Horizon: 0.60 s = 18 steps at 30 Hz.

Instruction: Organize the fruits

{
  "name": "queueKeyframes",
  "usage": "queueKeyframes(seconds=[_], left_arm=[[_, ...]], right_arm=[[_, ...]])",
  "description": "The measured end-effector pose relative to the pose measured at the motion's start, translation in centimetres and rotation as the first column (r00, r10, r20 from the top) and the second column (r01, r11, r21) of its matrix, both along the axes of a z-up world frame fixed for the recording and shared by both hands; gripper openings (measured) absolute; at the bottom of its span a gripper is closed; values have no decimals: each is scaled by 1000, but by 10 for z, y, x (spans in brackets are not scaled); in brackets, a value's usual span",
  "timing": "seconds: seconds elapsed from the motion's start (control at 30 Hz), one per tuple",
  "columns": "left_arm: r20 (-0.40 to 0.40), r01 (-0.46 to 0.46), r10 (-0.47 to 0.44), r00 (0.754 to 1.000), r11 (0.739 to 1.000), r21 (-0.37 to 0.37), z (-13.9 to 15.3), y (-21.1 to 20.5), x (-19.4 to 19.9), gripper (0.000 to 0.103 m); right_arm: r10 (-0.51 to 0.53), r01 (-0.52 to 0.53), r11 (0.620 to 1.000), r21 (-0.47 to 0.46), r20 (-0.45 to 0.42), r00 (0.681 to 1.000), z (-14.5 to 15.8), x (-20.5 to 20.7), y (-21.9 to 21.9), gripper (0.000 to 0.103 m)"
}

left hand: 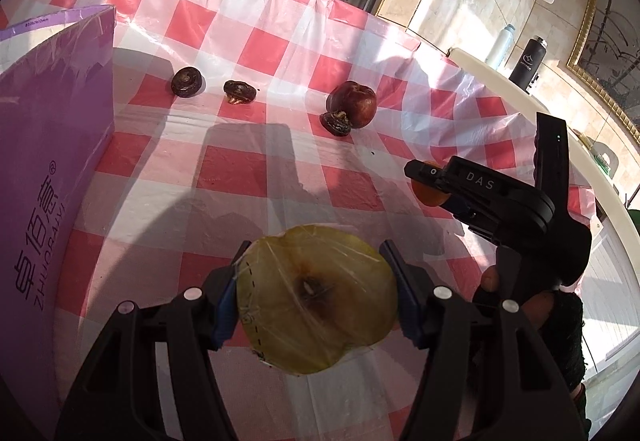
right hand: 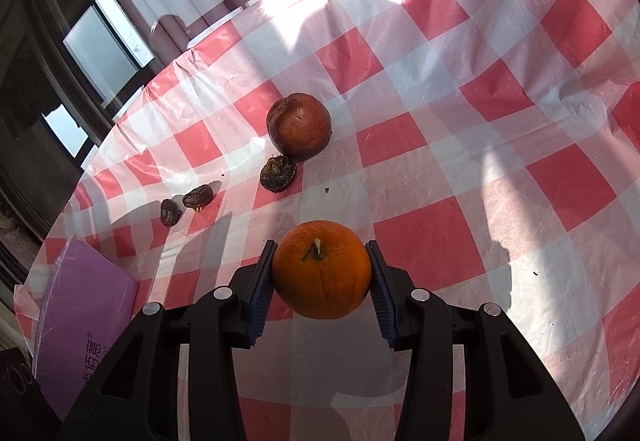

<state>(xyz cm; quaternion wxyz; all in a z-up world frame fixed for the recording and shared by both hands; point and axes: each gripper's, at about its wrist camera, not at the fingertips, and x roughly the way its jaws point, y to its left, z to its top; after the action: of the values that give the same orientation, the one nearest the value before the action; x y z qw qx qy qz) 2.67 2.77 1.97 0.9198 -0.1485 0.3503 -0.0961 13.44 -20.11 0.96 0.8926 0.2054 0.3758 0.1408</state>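
At the left edge of the desk [left hand: 280, 177] stands a purple box [left hand: 52, 145], printed with Chinese characters and the Latin letters "ZHUOBAIYI" along its side. It appears to be stiff card under a glossy film. Whether it is the collecting point for the fruit cannot be confirmed.

Toward the far edge lie two small dark shrivelled fruits [left hand: 186, 81], well apart from the box. To their right sits a dark red fruit [left hand: 354, 103] with a third shrivelled piece [left hand: 337, 122] touching its near side. These look dry and light; the small ones are likely brittle and should be gripped gently across the widest part.

The left gripper [left hand: 316, 301] holds a yellow-green fruit [left hand: 316, 297] wrapped in clear film, one jaw on each flank, above the near edge. The film is probably slippery, so grip across the middle, clear of the loose wrap.

The right gripper [right hand: 322, 277] is closed on an orange [right hand: 322, 273], pads at its equator, stem facing the camera. The rind is firm and pebbled, giving good friction. The gripper body reads "DAS".
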Motion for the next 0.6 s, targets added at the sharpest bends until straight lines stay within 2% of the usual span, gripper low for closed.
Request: queueKeyframes(seconds=[0.2,0.33,0.47,0.6], left_arm=[[1,-12,12,1000,1000,-1,0,1,-1,63],[12,-26,26,1000,1000,-11,1,4,-3,63],[24,-34,34,999,999,-10,4,6,-10,63],[25,-46,48,999,997,-60,5,7,-36,63]], right_arm=[[-3,3,1000,1,6,1000,1,-2,0,44],[0,0,1000,-29,-27,1000,0,-11,6,44],[9,-10,999,-41,-15,1000,3,-49,13,44],[27,-28,998,-58,-22,999,4,-87,20,44]])
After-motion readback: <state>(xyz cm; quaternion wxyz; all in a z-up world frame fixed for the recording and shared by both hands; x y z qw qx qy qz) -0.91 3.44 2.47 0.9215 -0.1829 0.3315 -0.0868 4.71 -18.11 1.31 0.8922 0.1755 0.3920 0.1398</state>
